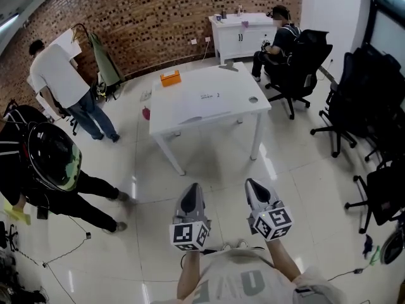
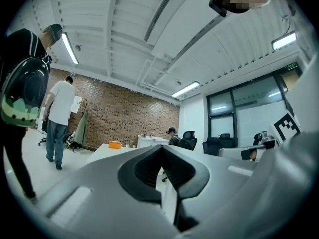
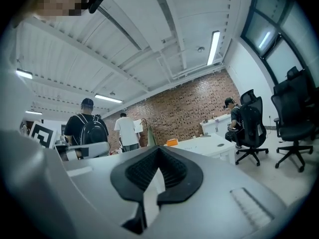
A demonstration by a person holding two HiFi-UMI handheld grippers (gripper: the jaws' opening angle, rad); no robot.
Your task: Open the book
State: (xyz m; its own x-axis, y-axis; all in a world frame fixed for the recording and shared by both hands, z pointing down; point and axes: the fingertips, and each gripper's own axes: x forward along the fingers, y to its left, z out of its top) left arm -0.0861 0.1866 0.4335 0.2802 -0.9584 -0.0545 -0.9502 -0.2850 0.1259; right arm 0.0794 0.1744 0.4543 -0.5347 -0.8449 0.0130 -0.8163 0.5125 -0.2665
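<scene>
White glossy floor tiles stretch between the two hand-held grippers, at the bottom of the head view, and a white desk on thin legs in the upper middle. The left hand-held gripper and the right hand-held gripper are held side by side. Each has its ribbed black pads pressed together on nothing. A flat white item with small dark print lies near the middle of the desk top, well apart from both grippers; whether it is the book cannot be told. An orange box sits near the desk's far left corner.

A person with a rounded black backpack is bent over at the left edge. A person in a white shirt stands at upper left before a rough brick wall. At upper right a seated person occupies a black swivel chair beside a white cabinet. More black chairs crowd the right edge. A thin cable trails across the tiles at lower left.
</scene>
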